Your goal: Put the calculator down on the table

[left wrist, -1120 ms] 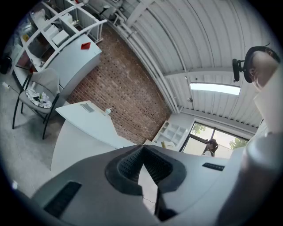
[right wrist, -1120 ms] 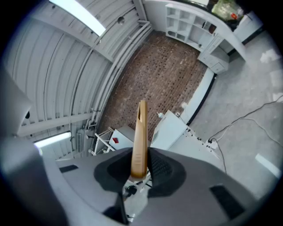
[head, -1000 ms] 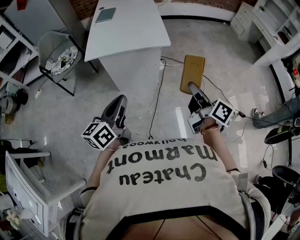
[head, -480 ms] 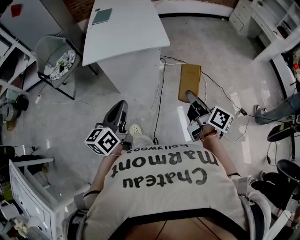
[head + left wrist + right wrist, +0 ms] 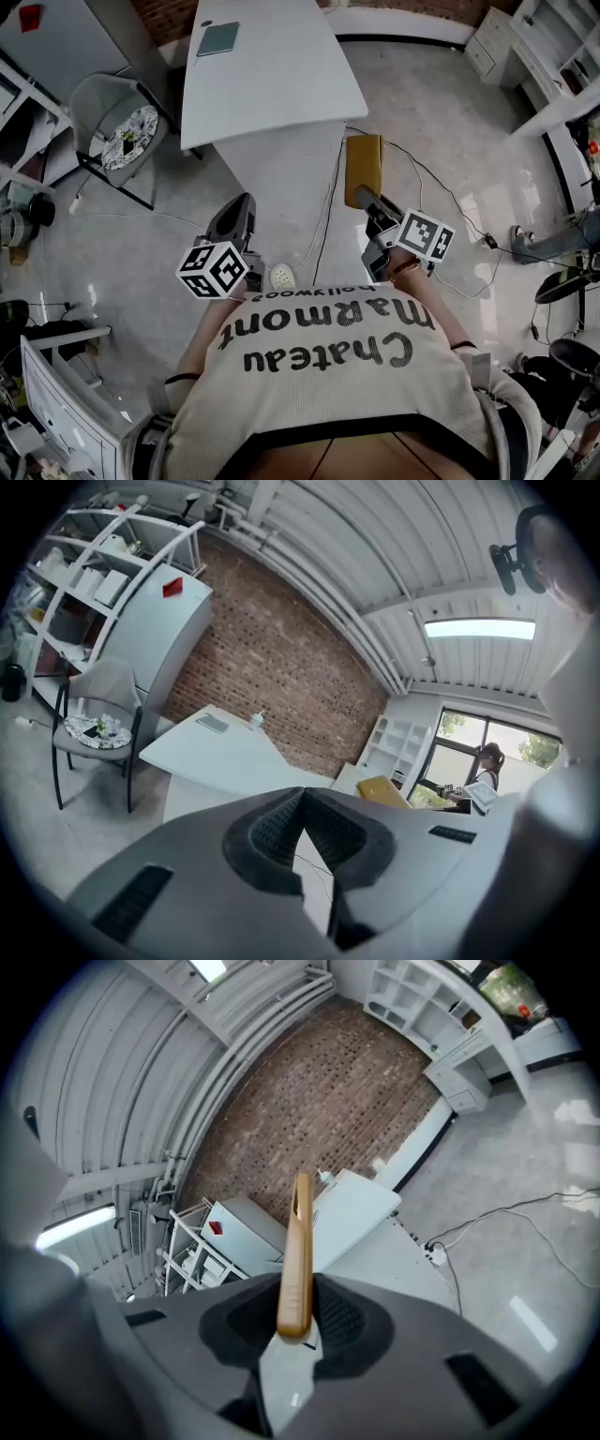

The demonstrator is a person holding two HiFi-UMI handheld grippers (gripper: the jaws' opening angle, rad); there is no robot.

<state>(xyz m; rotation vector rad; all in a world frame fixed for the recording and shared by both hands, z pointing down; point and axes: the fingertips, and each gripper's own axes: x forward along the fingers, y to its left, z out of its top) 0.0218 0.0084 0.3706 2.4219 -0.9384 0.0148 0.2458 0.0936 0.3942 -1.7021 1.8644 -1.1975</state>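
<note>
Holding the calculator [image 5: 364,169] by its near short end, I have my right hand-held gripper [image 5: 367,200] clamped on it, so most of the tan body juts out past the jaws, in the air above the floor and just short of the white tabletop's [image 5: 272,75] near corner. With so little of it gripped, I think it could swing or slide out if I tilt my wrist. Its far end could also knock the tabletop's edge if I come in too low, which might twist it loose. My left hand-held gripper [image 5: 234,217] has its jaws together on nothing and hangs beside the tabletop's front panel. Cables [image 5: 328,211] trail across the floor by my shoe [image 5: 281,277], and I could snag one stepping closer. The tabletop is mostly bare, with a teal notebook [image 5: 217,38] at its far end. A chair [image 5: 122,127] stands off to its left, clear of my path.
</note>
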